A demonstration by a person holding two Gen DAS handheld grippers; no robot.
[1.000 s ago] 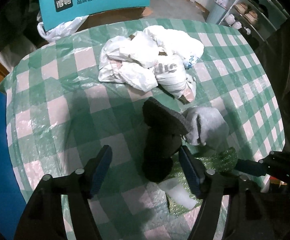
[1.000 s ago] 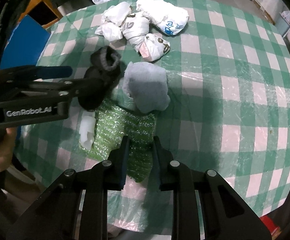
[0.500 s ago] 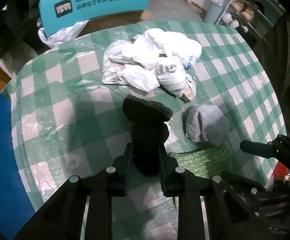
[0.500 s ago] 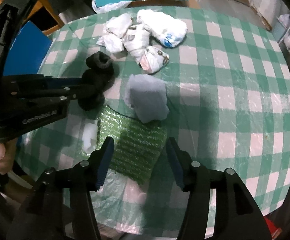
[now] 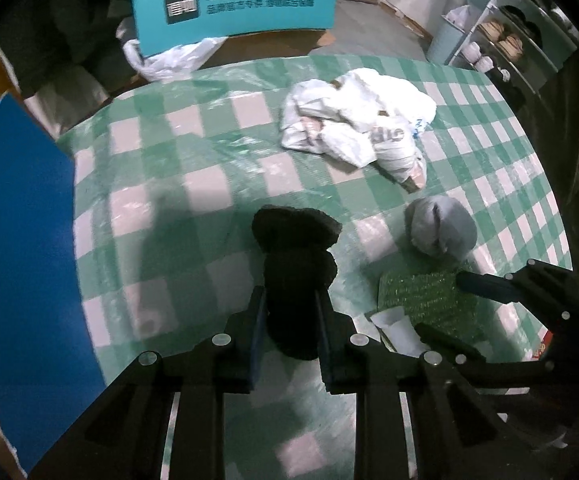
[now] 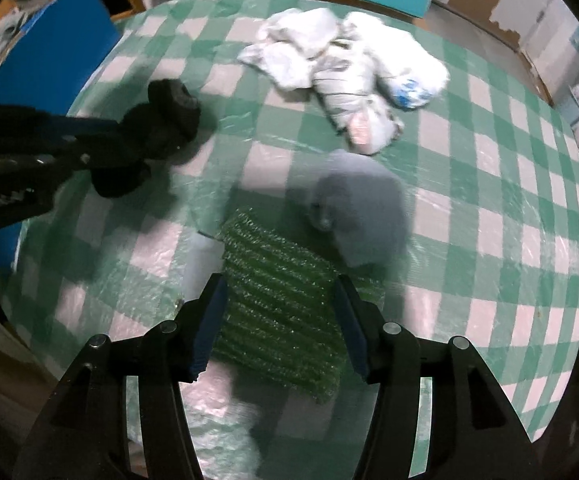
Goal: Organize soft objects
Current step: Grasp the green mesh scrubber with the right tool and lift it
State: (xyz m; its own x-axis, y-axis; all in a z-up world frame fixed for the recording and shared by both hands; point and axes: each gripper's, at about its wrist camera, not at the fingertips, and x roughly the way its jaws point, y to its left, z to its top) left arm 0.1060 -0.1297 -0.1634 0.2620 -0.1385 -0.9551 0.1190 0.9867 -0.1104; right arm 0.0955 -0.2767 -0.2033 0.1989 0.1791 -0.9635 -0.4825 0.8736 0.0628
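Sorting is under way, and we have the black sock (image 5: 295, 280) clamped in our left gripper (image 5: 289, 320), its rolled cuff sticking out ahead and, by its shadow on the checked tablecloth (image 5: 193, 184), lifted off it. It looks thick, fuzzy and floppy. Our right gripper (image 6: 279, 320) hangs spread wide over the green mat (image 6: 277, 300), gripping nothing; the mat looks ribbed and glittery. Just beyond the mat sits the grey sock (image 6: 359, 216), balled and smooth. Further beyond lies the heap of white bags (image 6: 341, 56), crinkly plastic. Next, we judge, the black sock needs carrying to its place.
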